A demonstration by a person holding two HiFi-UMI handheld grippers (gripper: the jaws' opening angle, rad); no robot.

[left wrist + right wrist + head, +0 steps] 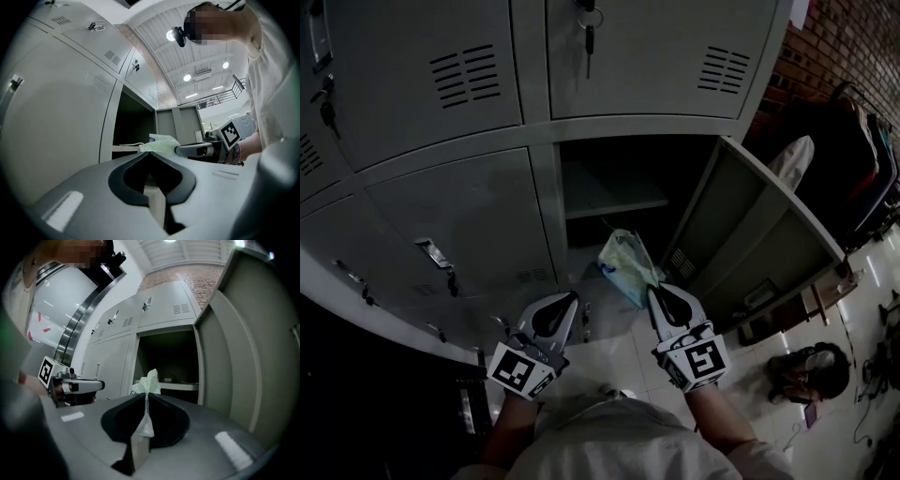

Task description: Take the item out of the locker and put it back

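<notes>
A pale green and white soft packet [625, 261] hangs in front of the open locker compartment [619, 183], outside it and below its shelf [614, 202]. My right gripper [654, 292] is shut on the packet's lower edge. In the right gripper view the thin packet [149, 382] is pinched between the closed jaws of the right gripper [146, 395] and sticks out past the tips. My left gripper [572, 298] is beside it on the left, shut with nothing in it. In the left gripper view, the left gripper [149, 153] has its jaws together and the packet [161, 143] lies ahead.
The compartment's door [759, 234] stands swung open to the right. Closed locker doors [459, 225] lie left and above, one with keys [589, 28] hanging from its lock. A bag [806, 370] sits on the floor at right, and hanging clothes [862, 159] are beyond it.
</notes>
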